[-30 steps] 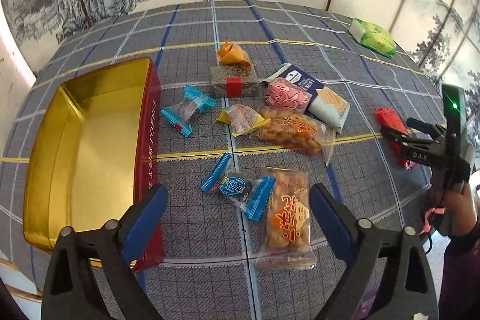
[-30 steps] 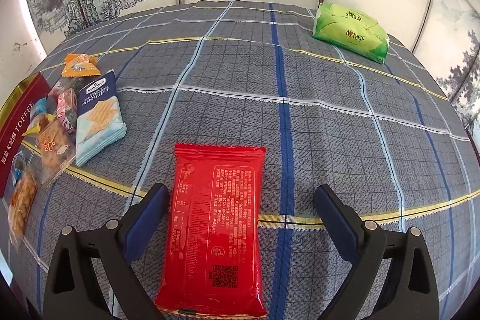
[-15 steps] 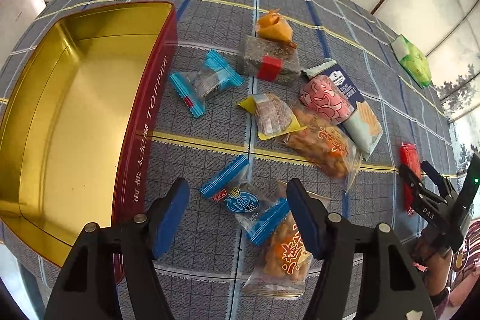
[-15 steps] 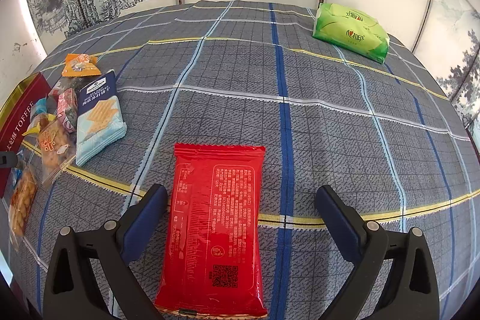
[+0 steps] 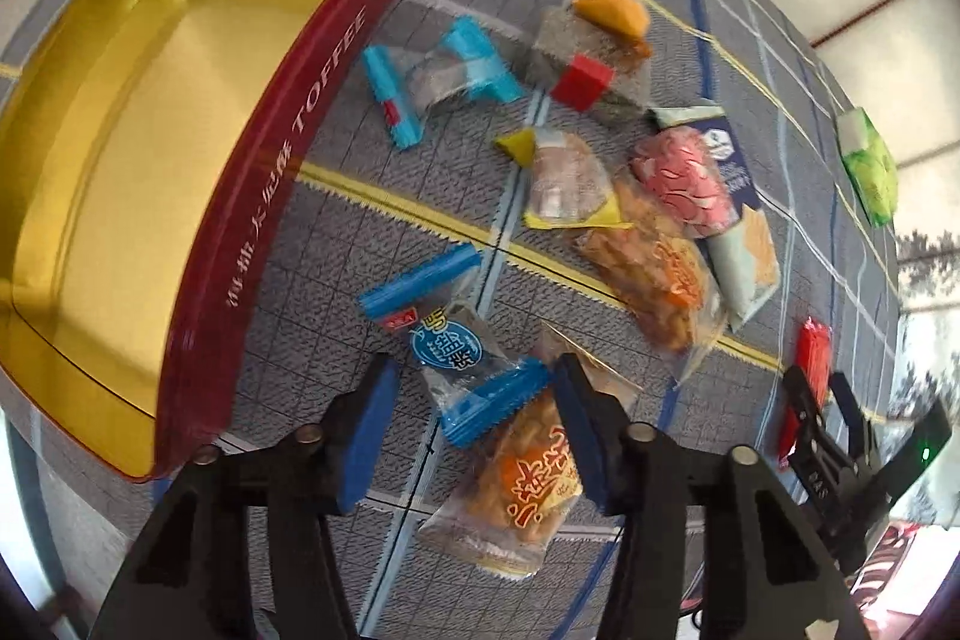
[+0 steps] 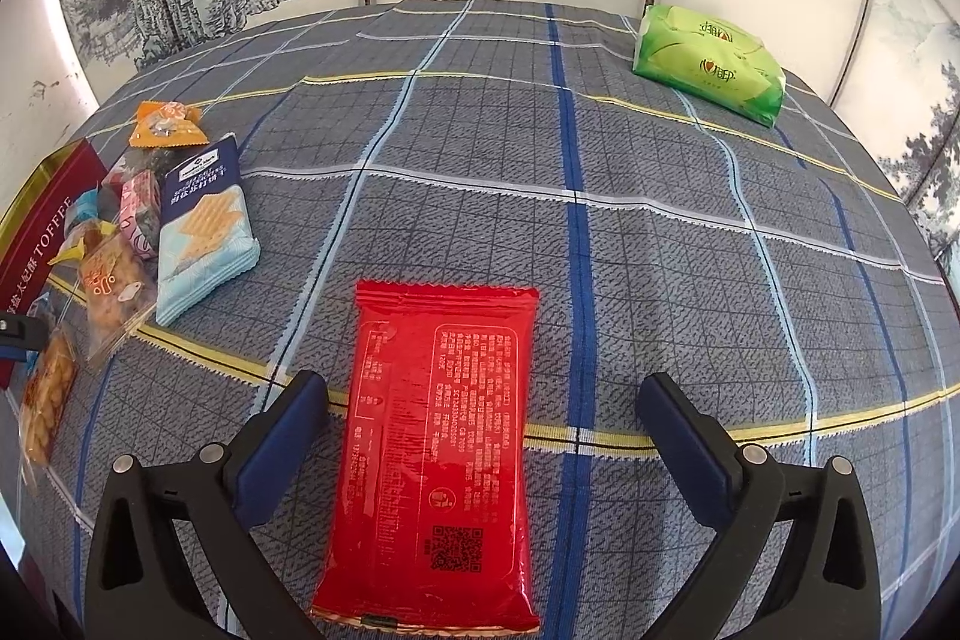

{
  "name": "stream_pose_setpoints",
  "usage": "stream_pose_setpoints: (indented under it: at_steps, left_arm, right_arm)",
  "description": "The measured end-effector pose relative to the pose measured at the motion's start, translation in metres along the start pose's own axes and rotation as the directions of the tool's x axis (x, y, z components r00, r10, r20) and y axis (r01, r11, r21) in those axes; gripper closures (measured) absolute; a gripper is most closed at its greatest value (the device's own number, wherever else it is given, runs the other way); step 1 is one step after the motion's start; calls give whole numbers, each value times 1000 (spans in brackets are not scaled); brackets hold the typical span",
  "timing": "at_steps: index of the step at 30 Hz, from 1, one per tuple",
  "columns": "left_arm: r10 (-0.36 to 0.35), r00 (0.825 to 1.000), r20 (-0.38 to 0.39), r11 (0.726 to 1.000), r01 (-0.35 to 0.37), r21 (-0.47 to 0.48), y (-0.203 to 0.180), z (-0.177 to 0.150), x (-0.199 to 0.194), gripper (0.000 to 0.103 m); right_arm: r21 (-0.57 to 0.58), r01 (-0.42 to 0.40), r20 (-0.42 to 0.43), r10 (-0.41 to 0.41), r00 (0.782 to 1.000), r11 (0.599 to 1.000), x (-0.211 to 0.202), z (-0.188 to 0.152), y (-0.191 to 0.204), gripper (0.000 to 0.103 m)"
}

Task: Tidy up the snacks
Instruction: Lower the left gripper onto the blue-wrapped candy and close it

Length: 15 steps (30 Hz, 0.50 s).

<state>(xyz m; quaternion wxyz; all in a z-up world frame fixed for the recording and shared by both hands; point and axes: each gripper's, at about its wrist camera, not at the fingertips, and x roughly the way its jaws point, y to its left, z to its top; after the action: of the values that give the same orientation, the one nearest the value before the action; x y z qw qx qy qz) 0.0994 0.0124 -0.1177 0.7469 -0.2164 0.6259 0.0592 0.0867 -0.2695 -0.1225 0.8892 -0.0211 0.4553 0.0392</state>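
I see a checked blue-grey tablecloth [image 6: 600, 196] by painted tree walls, a TOFFEE tin [image 5: 282, 196], my left gripper [image 5: 471, 430] closing around a blue candy [image 5: 450, 352], and my right gripper [image 6: 480, 436] wide apart.

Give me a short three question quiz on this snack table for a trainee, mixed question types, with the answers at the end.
1. True or false: the gold-lined tin already holds snacks.
2. Which packet lies between the right tool pads? A) green packet B) red packet C) cracker packet
3. Fill in: the left tool is closing around the ____-ended candy.

Key
1. False; its inside shows only bare gold.
2. B; it lies flat on the checked cloth, with the pads wide apart and not pressing it.
3. Blue; the pads are not yet pressing it.
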Motion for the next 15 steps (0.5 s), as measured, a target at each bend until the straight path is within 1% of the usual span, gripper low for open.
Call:
stream_pose_setpoints:
  at_steps: [2, 4, 6, 12, 15]
  left_arm:
    - [5, 1000, 24, 1000, -4, -22, 1, 2, -2, 56]
    - [5, 1000, 19, 999, -4, -44, 3, 3, 1, 56]
    - [7, 999, 34, 998, -4, -67, 3, 3, 0, 56]
    - [19, 998, 58, 996, -14, -87, 4, 6, 0, 56]
    - [31, 996, 84, 996, -25, -81, 4, 7, 1, 55]
  right_arm:
    - [-2, -3, 0, 3, 1000, 1000, 0, 0, 0, 0]
    - [-5, -6, 0, 6, 1000, 1000, 0, 0, 1, 0]
    - [-9, -11, -1, 11, 1000, 1000, 0, 0, 1, 0]
    - [-13, -22, -1, 22, 1000, 1000, -1, 0, 0, 0]
    - [-17, -25, -2, 25, 1000, 1000, -1, 0, 1, 0]
